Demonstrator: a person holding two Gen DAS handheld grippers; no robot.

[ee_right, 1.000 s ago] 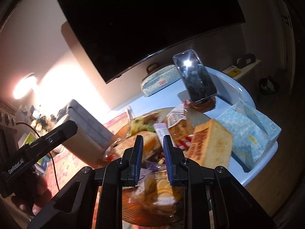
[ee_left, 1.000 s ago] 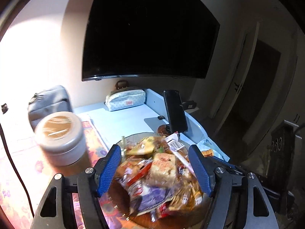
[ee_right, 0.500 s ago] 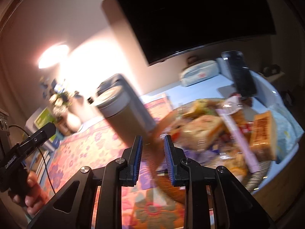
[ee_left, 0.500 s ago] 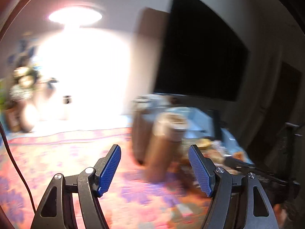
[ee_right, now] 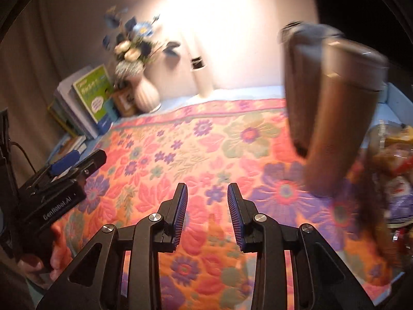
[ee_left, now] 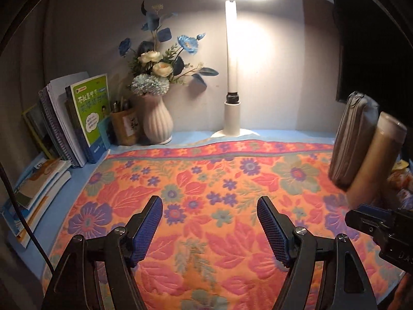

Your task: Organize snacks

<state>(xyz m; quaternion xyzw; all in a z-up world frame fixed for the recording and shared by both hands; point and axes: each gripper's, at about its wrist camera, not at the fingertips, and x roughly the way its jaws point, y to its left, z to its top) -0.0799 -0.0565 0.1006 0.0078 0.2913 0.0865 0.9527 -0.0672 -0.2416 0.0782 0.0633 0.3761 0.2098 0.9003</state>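
Note:
My left gripper (ee_left: 209,228) hangs over the flowered cloth (ee_left: 206,180), its jaws opening with nothing between the blue pads. In the right wrist view my right gripper (ee_right: 207,211) is also over the cloth, jaws opening from a narrow gap and empty. The snack pile (ee_right: 392,160) on its glass plate lies at the far right edge, blurred. A tall brown canister (ee_right: 335,129) and a grey pouch (ee_left: 353,139) stand between the cloth's middle and the snacks. The left gripper (ee_right: 80,161) shows at the left, held by a hand (ee_right: 38,266).
Along the back wall stand a lit desk lamp (ee_left: 232,118), a white vase of flowers (ee_left: 157,121), a pen pot (ee_left: 126,126) and upright books (ee_left: 85,118). More books (ee_left: 33,188) lie flat at the left edge. A dark screen (ee_left: 374,38) hangs at the right.
Both views have swung left, from the snack plate to the flowered cloth. The right jaws have parted from nearly shut; the left jaws stand a little wider.

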